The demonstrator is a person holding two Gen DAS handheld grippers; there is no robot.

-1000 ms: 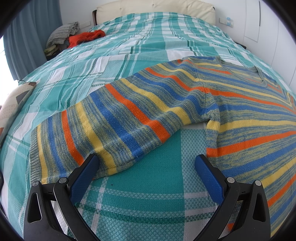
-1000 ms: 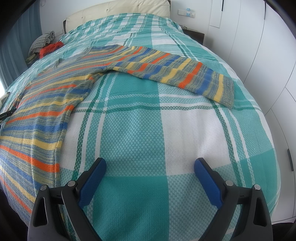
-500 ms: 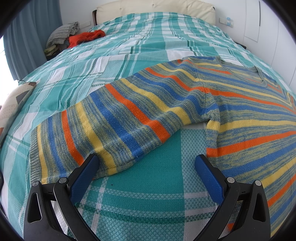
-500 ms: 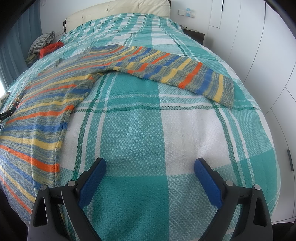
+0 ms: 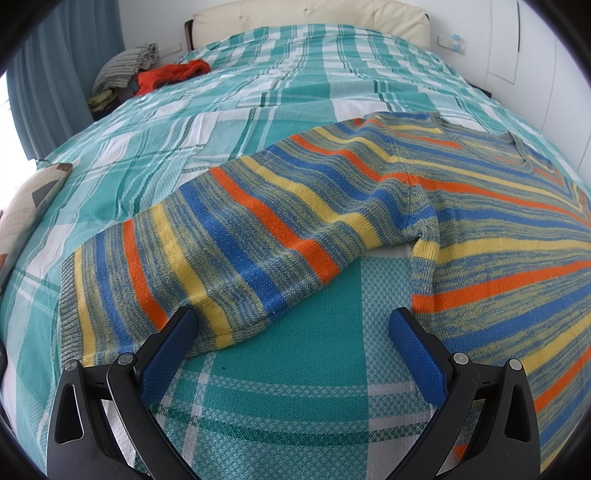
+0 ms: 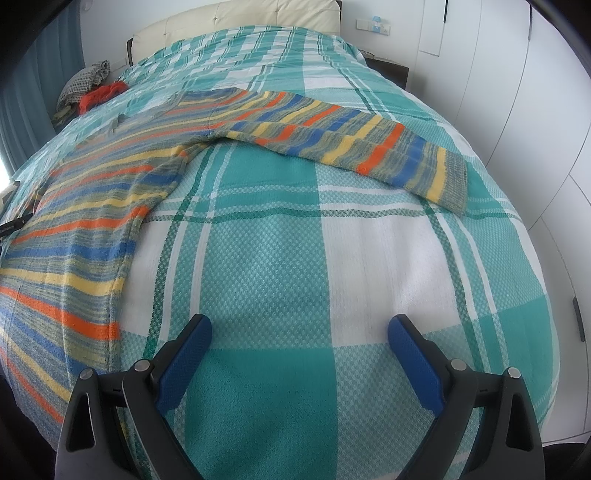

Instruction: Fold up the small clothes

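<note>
A knitted sweater (image 5: 369, 192) with blue, orange and yellow stripes lies flat on the teal plaid bedspread (image 5: 295, 369), sleeves spread out. Its left sleeve (image 5: 192, 251) runs toward the left gripper (image 5: 291, 325), which is open, its left finger touching the sleeve's lower edge near the cuff. In the right wrist view the sweater (image 6: 92, 206) body fills the left side and the other sleeve (image 6: 354, 144) stretches to the right, far ahead of the right gripper (image 6: 299, 332). That gripper is open over bare bedspread (image 6: 295, 258), holding nothing.
A red garment (image 5: 170, 74) and a grey checked cloth (image 5: 125, 62) are piled at the bed's far left near the headboard (image 5: 310, 14). A patterned cushion (image 5: 26, 206) sits at the left edge. White cupboard doors (image 6: 517, 110) line the right side.
</note>
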